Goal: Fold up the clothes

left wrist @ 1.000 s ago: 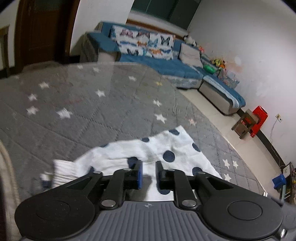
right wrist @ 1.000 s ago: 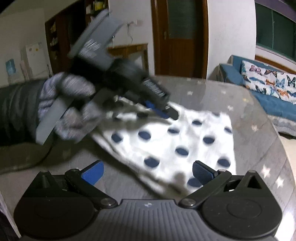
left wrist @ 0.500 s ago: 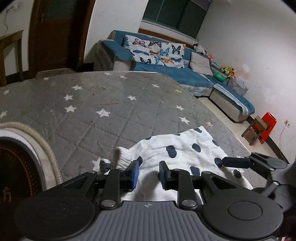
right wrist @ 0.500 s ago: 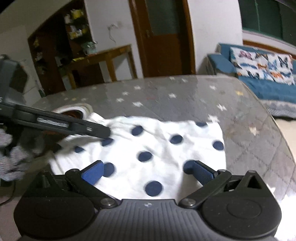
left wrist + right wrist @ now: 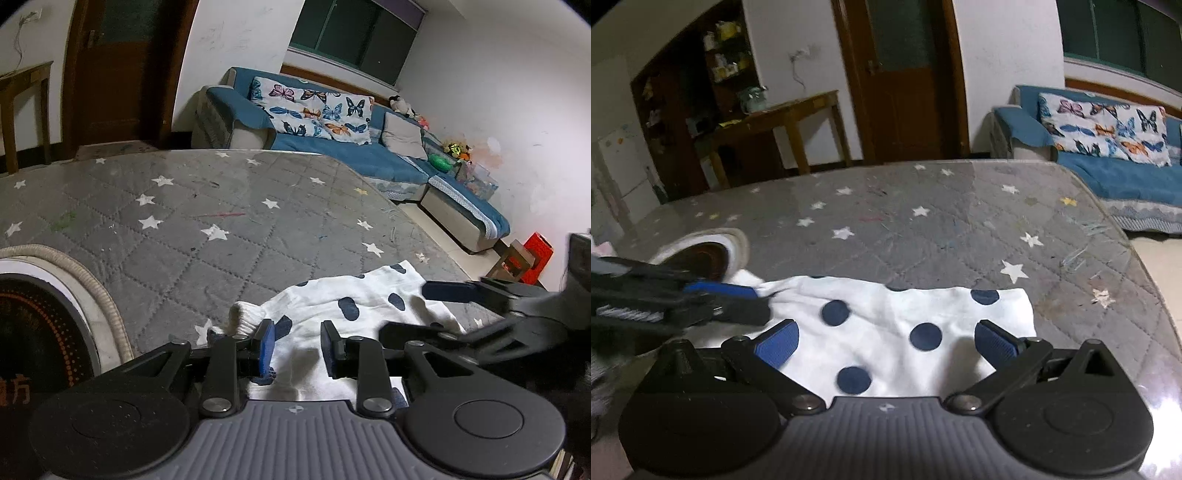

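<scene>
Two grippers over a white, navy-dotted garment on a grey star-quilted table.

The left gripper has its blue pads a small gap apart, its jaws having just been opening; the garment lies under and between them, and the pads do not press it. A ribbed cuff sits bunched just beyond the left pad. The right gripper is spread wide, gripping nothing, low over the cloth's near part (a dot shows between its fingers). The garment lies flat near the table's near edge, its right end close to the right-hand edge. A round device with a pale hose rim sits at the left. A blue sofa stands beyond the table.
</scene>
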A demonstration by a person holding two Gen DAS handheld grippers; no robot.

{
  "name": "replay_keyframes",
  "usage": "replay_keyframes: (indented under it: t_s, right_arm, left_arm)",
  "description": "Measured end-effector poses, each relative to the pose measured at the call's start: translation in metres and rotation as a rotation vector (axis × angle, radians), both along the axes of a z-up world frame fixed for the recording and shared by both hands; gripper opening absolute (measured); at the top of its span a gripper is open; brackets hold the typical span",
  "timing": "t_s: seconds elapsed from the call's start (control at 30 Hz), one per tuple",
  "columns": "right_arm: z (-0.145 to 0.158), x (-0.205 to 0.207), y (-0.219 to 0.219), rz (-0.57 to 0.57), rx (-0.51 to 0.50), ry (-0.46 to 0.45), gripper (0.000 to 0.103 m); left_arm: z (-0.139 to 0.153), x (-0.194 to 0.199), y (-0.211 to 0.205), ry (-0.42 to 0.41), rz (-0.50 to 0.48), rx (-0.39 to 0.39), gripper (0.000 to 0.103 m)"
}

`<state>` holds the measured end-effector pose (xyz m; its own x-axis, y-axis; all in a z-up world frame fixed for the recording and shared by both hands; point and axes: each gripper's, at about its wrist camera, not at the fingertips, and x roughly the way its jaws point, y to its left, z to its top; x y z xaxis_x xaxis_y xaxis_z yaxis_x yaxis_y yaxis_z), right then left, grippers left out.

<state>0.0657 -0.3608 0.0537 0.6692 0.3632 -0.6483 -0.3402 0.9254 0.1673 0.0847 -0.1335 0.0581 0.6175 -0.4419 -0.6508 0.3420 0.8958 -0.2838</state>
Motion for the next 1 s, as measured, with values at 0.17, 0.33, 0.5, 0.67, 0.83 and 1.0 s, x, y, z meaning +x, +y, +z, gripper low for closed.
replay_keyframes:
  t_s: [0.17, 0.33, 0.5, 0.67, 0.83, 1.0]
  right_arm:
    - [-0.012, 0.008, 0.003, -0.015, -0.025, 0.034, 0.103]
    - [-0.004, -0.003, 0.003, -0.030, -0.032, 0.003, 0.103]
    - [0.003, -0.013, 0.002, -0.044, -0.047, -0.019, 0.103]
    - [0.007, -0.029, 0.003, -0.063, -0.057, -0.036, 0.103]
    - [0.011, -0.044, 0.004, -0.080, -0.059, -0.055, 0.103]
    - [0.013, -0.063, 0.007, -0.098, -0.081, -0.076, 0.103]
  left_arm:
    - [0.000, -0.002, 0.000, -0.004, -0.009, -0.001, 0.042]
    - [0.005, -0.010, -0.003, -0.026, -0.021, 0.004, 0.055]
    - [0.012, -0.024, -0.005, -0.065, -0.024, 0.028, 0.073]
    - [0.016, -0.036, -0.003, -0.092, -0.018, 0.048, 0.084]
    - [0.019, -0.050, 0.000, -0.118, -0.020, 0.048, 0.097]
    - [0.021, -0.065, 0.002, -0.147, -0.033, 0.059, 0.103]
